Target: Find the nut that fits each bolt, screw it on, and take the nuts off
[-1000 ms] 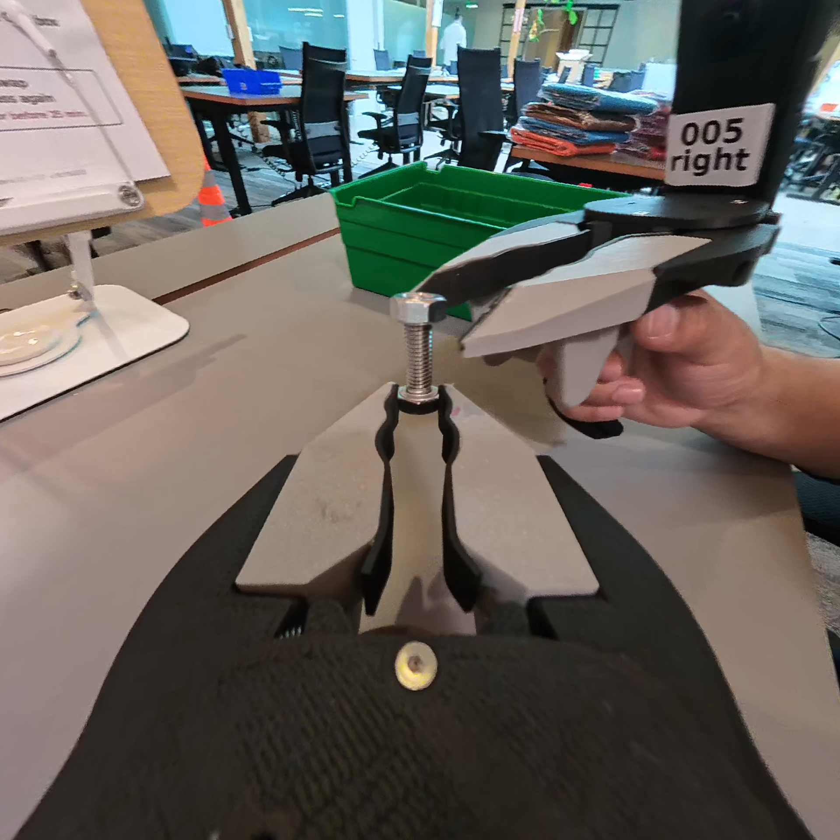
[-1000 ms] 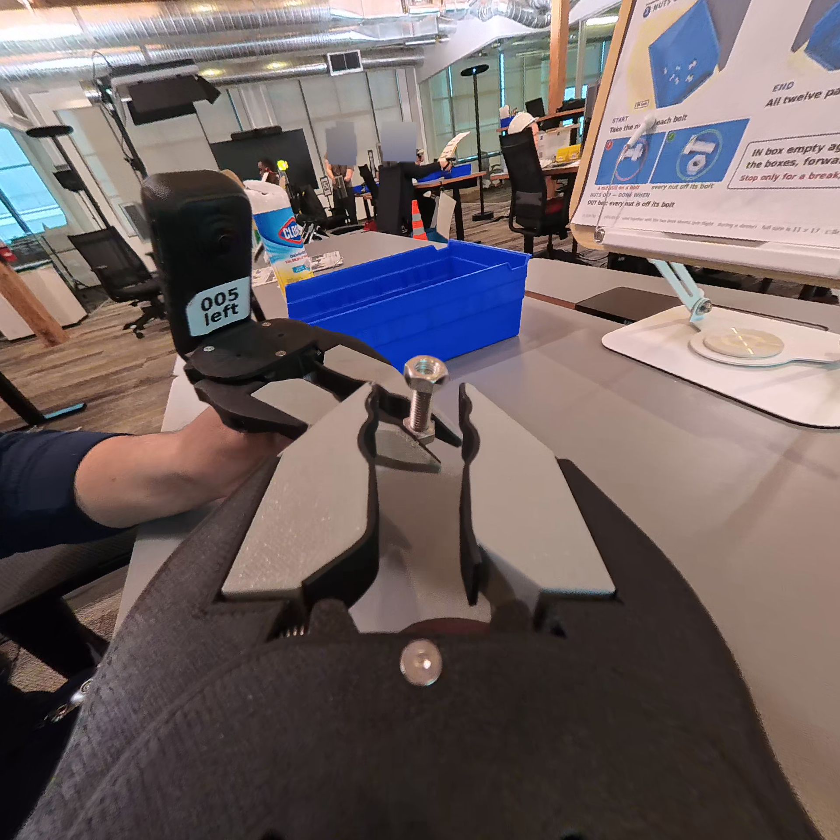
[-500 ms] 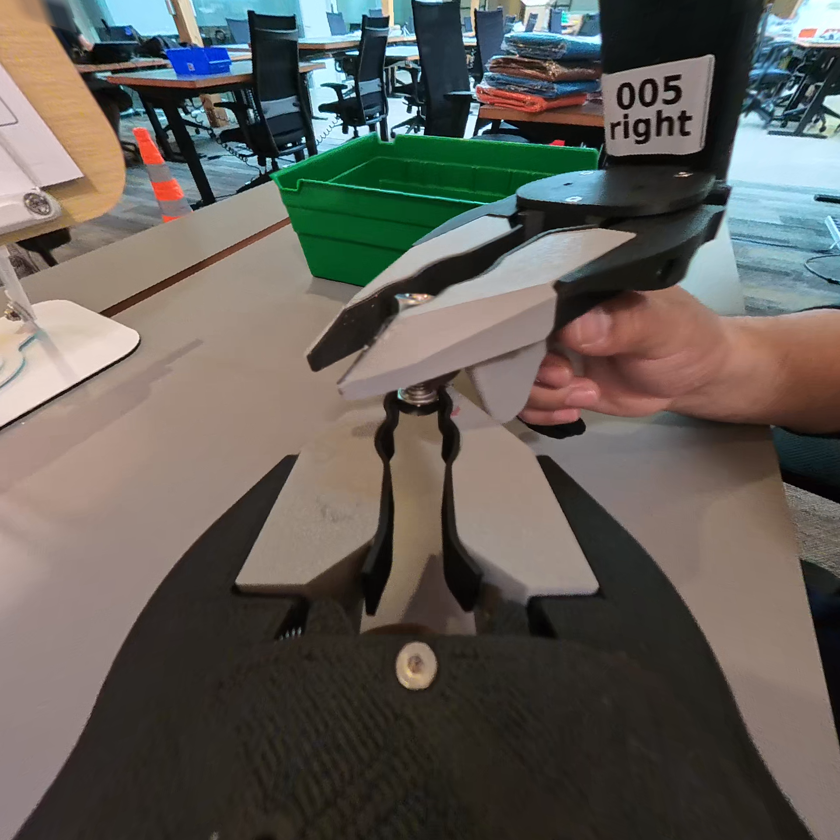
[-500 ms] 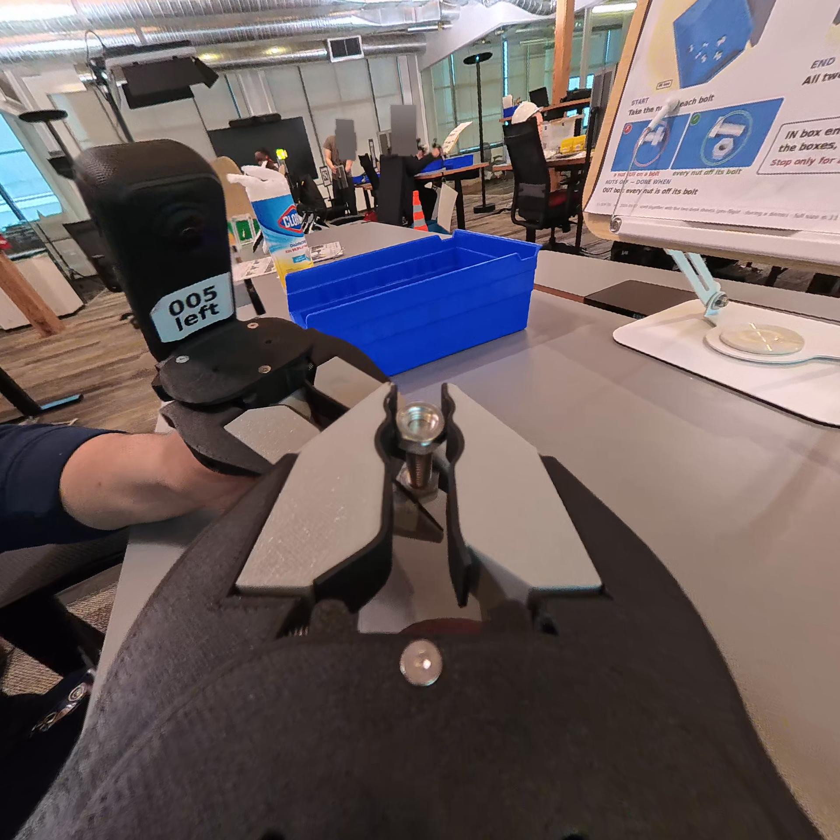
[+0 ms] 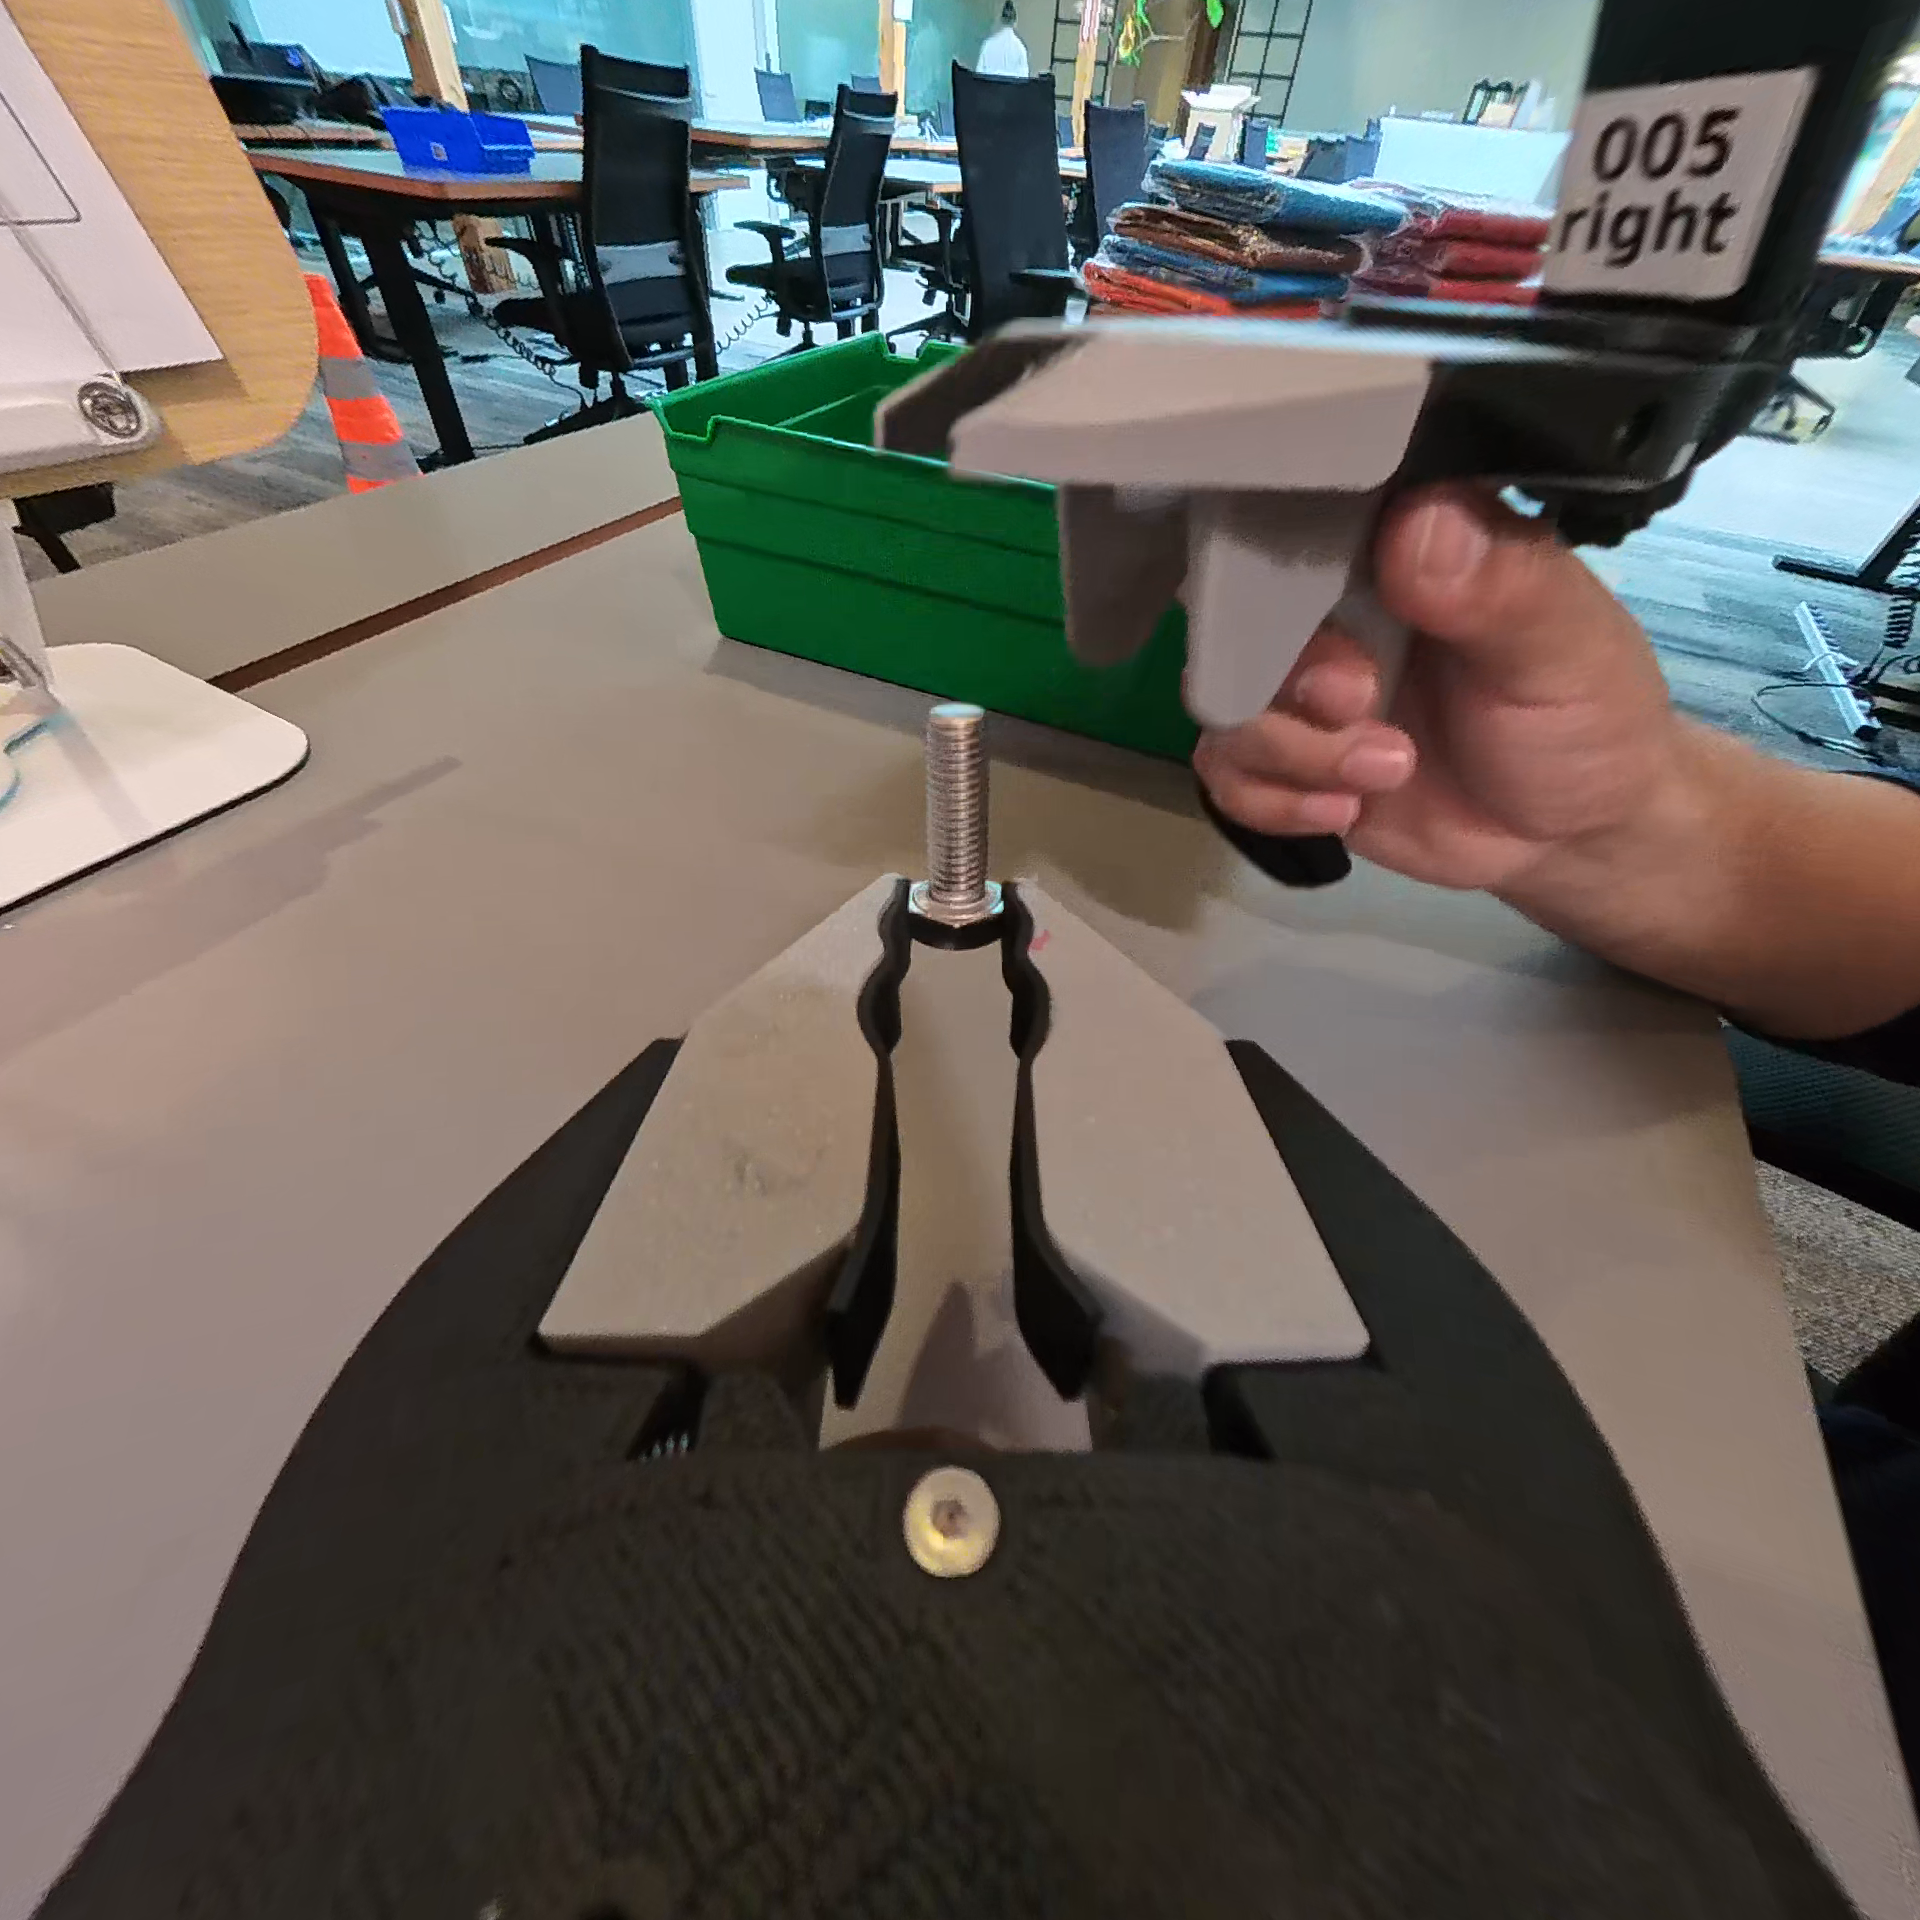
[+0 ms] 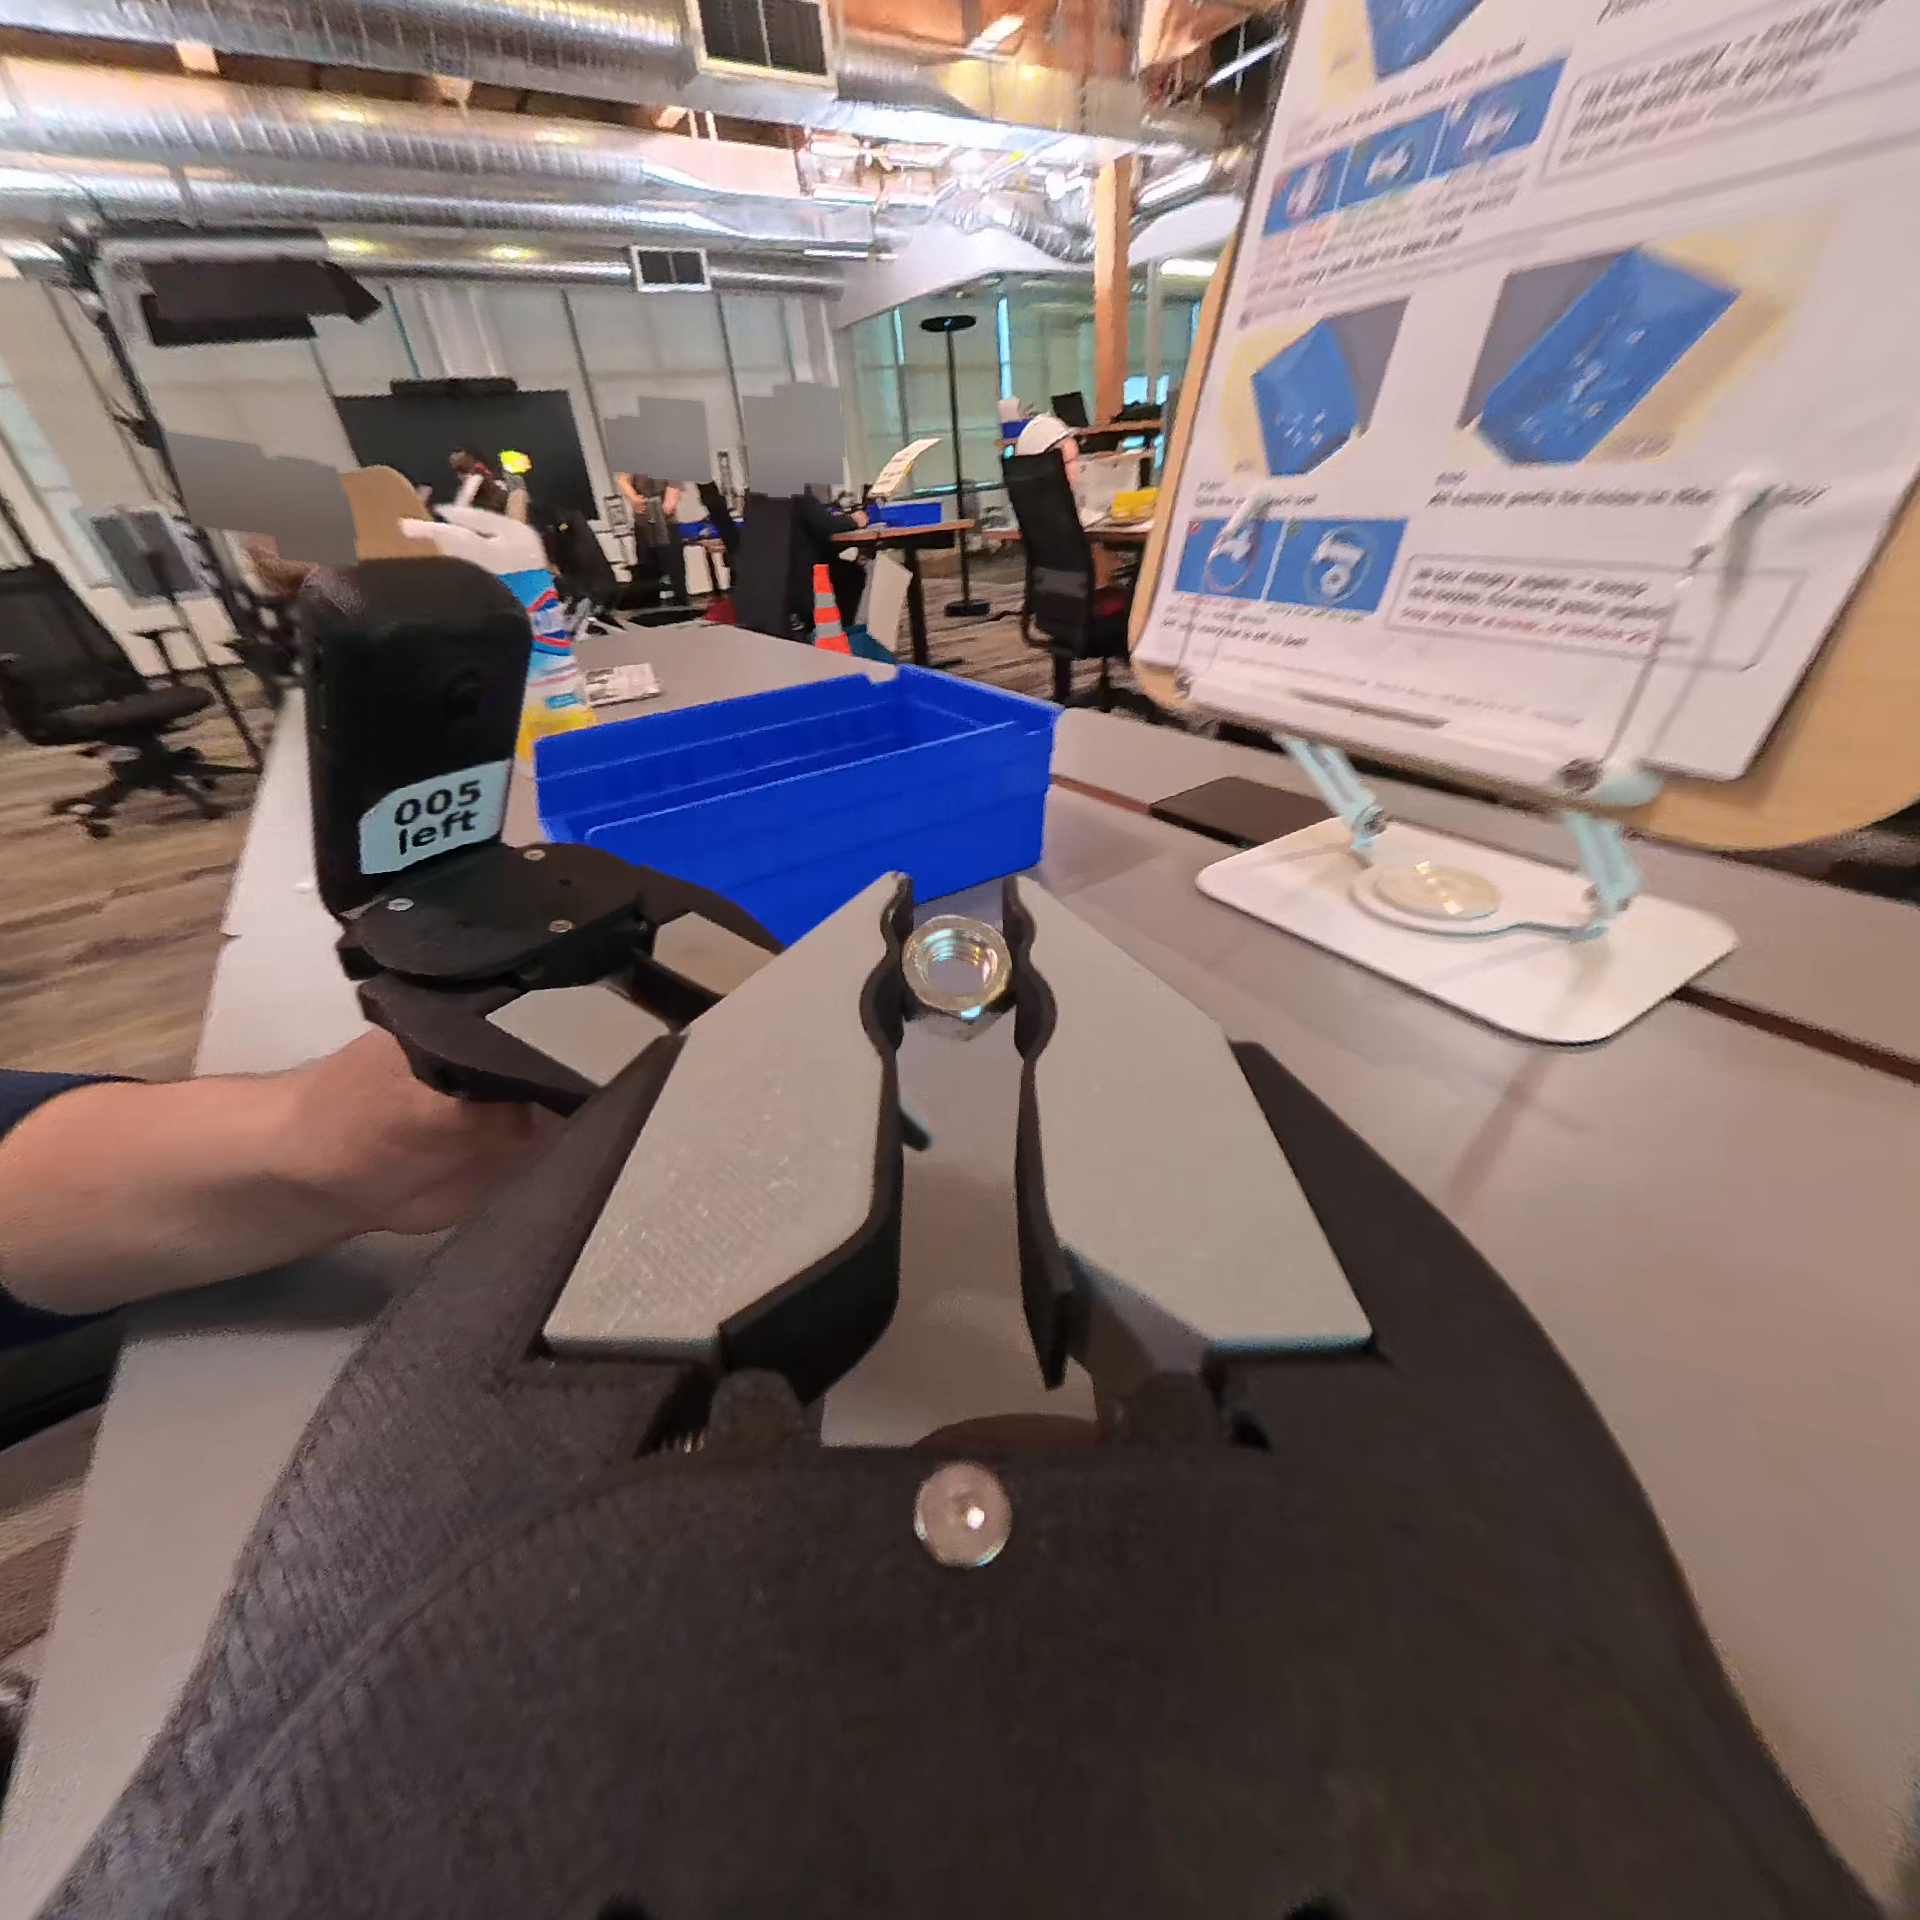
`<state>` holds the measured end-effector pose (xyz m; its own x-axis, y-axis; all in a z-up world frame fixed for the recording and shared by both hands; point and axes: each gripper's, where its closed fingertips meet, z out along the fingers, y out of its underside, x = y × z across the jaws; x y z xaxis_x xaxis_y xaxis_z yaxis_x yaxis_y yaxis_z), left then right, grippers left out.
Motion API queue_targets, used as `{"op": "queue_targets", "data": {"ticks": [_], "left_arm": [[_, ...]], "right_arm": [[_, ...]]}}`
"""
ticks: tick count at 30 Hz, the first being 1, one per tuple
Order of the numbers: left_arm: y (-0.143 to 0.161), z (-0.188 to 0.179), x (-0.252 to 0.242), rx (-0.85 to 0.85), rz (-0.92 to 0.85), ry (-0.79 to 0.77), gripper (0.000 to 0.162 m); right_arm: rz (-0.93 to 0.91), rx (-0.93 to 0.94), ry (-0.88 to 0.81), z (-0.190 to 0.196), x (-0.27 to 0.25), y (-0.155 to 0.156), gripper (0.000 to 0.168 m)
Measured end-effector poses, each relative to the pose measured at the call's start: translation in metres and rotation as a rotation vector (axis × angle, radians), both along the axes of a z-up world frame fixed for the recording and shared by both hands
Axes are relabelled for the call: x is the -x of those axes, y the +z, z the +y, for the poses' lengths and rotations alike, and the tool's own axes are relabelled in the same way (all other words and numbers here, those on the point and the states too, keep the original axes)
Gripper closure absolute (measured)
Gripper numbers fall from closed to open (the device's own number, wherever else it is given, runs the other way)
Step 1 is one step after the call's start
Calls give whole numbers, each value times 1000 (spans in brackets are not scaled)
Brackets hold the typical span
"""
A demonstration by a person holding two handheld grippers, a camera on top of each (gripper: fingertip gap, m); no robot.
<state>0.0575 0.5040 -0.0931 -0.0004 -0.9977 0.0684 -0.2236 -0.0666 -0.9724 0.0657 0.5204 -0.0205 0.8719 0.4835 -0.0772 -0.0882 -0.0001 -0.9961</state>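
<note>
In the left wrist view my left gripper [image 5: 954, 920] is shut on the hex head of a silver bolt [image 5: 954, 805]. The bolt stands upright with its bare threaded end up. My right gripper [image 5: 935, 421] hovers above and to the right of the bolt, level, held by a hand. In the right wrist view my right gripper [image 6: 956, 961] is shut on a silver hex nut [image 6: 956, 968] at its fingertips. The nut's threaded hole faces the camera. The left gripper [image 6: 582, 997] shows low at the left, its tips hidden behind my right fingers.
A green bin [image 5: 904, 551] stands on the grey table [image 5: 520, 831] behind the bolt. A blue bin [image 6: 800, 790] stands behind the left gripper. An instruction board on a white stand [image 6: 1475, 925] is at the right. A wipes canister [image 6: 545, 644] stands far left. The gap from one gripper's tips to the other's is roughly 7 centimetres.
The right gripper closed on the nut at the top of the bolt, then lifted up and to the right with the nut. The bolt's top is now bare. The left gripper kept hold.
</note>
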Motion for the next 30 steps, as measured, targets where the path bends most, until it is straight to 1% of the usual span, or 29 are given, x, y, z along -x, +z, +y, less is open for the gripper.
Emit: {"op": "queue_targets", "data": {"ticks": [2,4,6,8,9,11,12,14,16,17,19,22,25,26,27,28,30], "left_arm": [[-3,-1,0,8,6,-12,147],[-7,-4,-1,23,15,-32,147],[-12,-6,-2,30,32,-44,147],[-14,-11,-3,32,44,-65,147],[-15,-14,-4,30,49,-75,147],[-15,-19,-5,21,52,-91,147],[-14,-22,-5,16,50,-98,147],[-13,-26,-6,9,49,-111,147],[-14,-27,-6,-7,54,-111,147],[-15,-26,-6,-19,58,-106,147],[-16,-25,-6,-26,57,-102,147],[-18,-22,-6,-17,62,-99,147],[-17,-19,-5,-16,59,-90,147],[-17,-17,-5,-16,60,-82,147],[-17,-16,-4,-19,62,-76,147],[-16,-15,-4,-21,62,-73,147],[-15,-15,-3,-14,58,-73,147]], "right_arm": [[-45,-48,-58,-5,-13,13,154],[-81,-70,-123,-16,-33,33,154],[-166,-86,-261,-30,-73,55,154],[-264,-19,-405,-44,-127,60,154],[-305,39,-478,-51,-159,55,155],[-355,179,-596,-62,-219,32,155],[-349,235,-623,-65,-244,19,154],[-283,383,-610,-64,-274,-16,154],[-217,526,-564,-55,-284,-50,154],[-215,579,-555,-48,-289,-64,154],[-281,685,-591,-30,-306,-90,154],[-359,784,-635,2,-329,-116,154],[-349,907,-626,21,-342,-149,153],[-338,940,-623,23,-344,-158,150],[-333,956,-628,24,-346,-162,146],[-322,947,-640,24,-348,-161,144],[-298,923,-685,19,-352,-148,137]]}}
